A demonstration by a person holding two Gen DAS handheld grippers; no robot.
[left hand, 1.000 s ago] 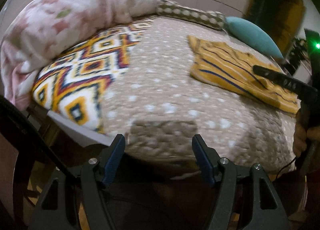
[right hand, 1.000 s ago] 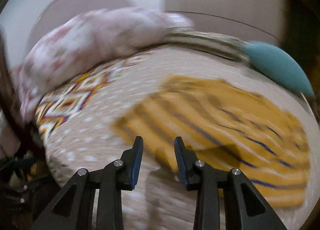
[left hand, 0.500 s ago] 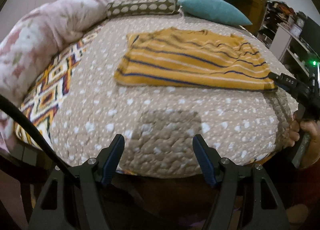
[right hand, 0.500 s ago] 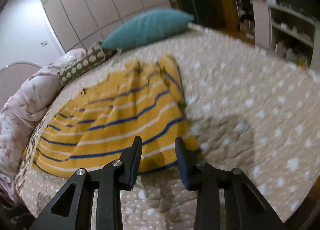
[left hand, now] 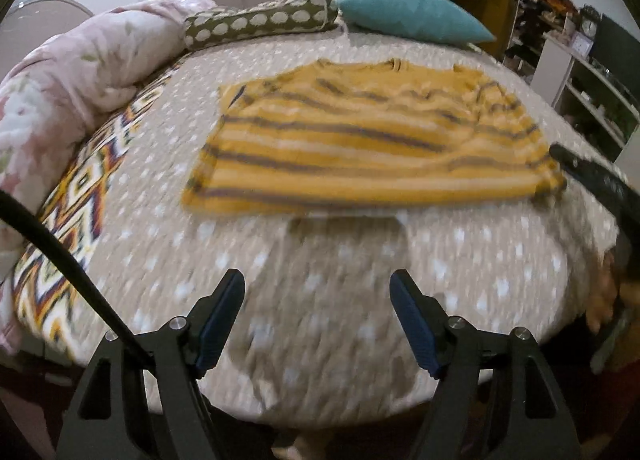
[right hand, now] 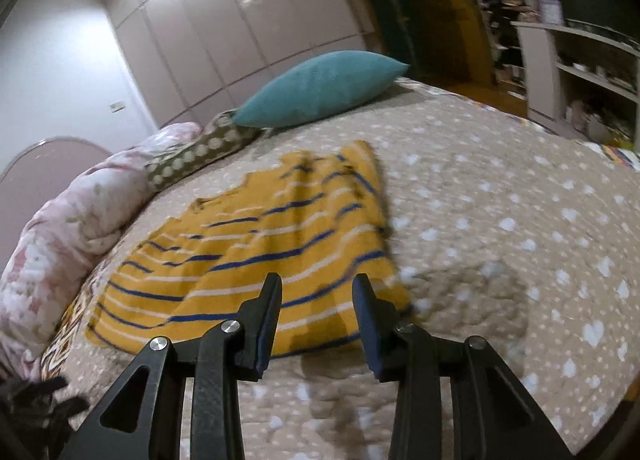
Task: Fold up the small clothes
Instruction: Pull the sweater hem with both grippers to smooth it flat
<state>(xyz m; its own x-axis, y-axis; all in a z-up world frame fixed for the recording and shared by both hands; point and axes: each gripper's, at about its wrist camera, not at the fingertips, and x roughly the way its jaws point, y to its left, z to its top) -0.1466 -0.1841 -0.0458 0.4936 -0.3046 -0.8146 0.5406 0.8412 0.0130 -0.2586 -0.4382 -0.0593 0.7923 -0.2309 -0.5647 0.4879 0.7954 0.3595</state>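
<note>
Left gripper (left hand: 316, 320): jaws wide and opening, empty, above the bed's (left hand: 360, 300) near edge.
Shirt (left hand: 372, 139): yellow, striped, spread flat mid-bed.
Right gripper (right hand: 316, 314): jaws partly apart, empty, over the shirt's near corner.
</note>
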